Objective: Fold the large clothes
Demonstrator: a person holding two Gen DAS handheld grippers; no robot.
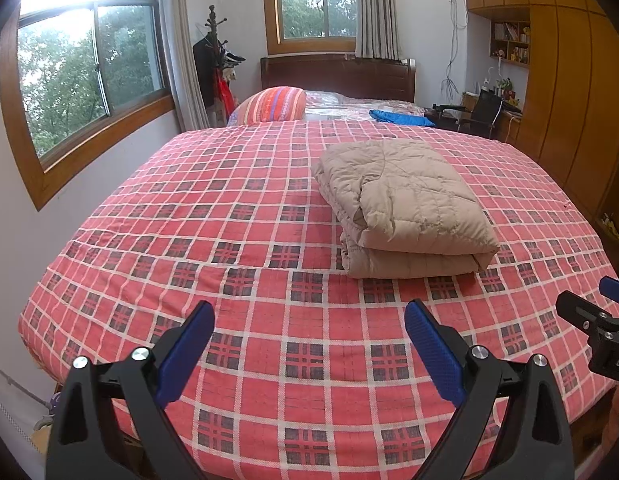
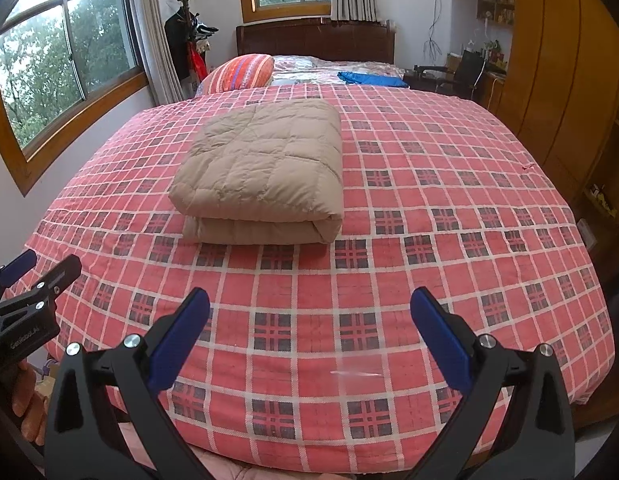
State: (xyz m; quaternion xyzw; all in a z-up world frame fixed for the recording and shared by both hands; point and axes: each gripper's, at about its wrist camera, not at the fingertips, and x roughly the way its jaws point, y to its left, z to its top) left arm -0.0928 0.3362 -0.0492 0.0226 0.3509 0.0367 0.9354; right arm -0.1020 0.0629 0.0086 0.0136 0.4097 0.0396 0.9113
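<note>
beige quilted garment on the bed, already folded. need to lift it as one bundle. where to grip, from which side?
Likely the rounded fold on the folded beige garment, at its near edge facing both grippers. The stacked layers meet in that thick roll, so pinching there should keep them together. Come in low over the plaid bedspread from the foot side, left gripper and right gripper open, one near each corner.

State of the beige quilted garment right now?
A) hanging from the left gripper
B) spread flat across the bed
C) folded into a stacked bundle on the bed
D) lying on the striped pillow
C: the beige garment sits as a layered bundle on the plaid bedspread, while the left gripper and right gripper are both open and empty.
</note>
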